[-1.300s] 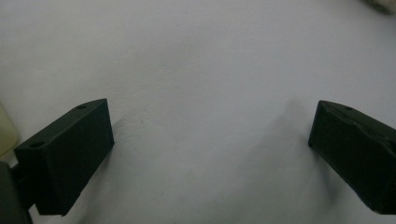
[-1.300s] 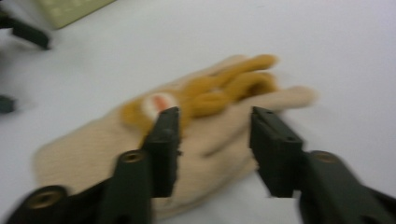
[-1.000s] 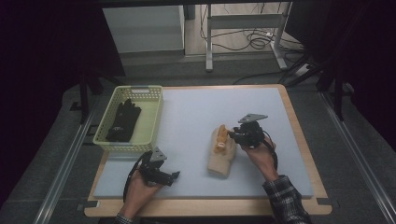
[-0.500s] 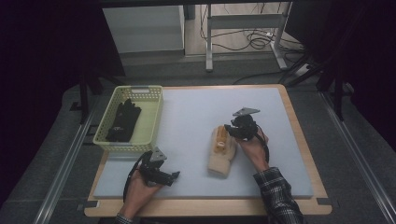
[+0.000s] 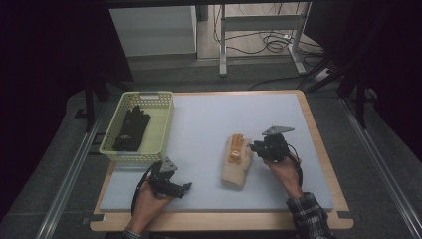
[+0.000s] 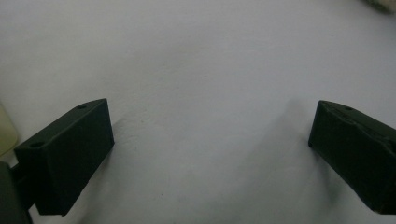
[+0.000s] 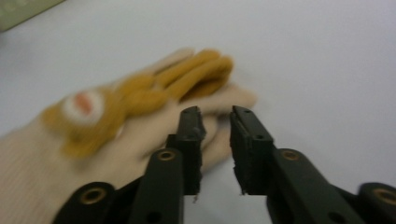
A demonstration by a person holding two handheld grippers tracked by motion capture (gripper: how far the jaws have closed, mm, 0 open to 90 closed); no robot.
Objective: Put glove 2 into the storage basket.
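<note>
Beside the glove [image 7: 116, 130], right hand-held gripper [image 7: 215, 116] narrowly apart, closing; left hand-held gripper [image 6: 210, 140] wide.

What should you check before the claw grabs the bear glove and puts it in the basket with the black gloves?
1. Glove lies flat on the mat: ok.
2. Right gripper at the glove's fingers: ok.
3. Its jaws have just been closing, a narrow gap left; whether cloth is pinched: cannot tell.
4. Left gripper open, nothing between its jaws: ok.
5. Basket has room beside the black gloves: ok.
</note>
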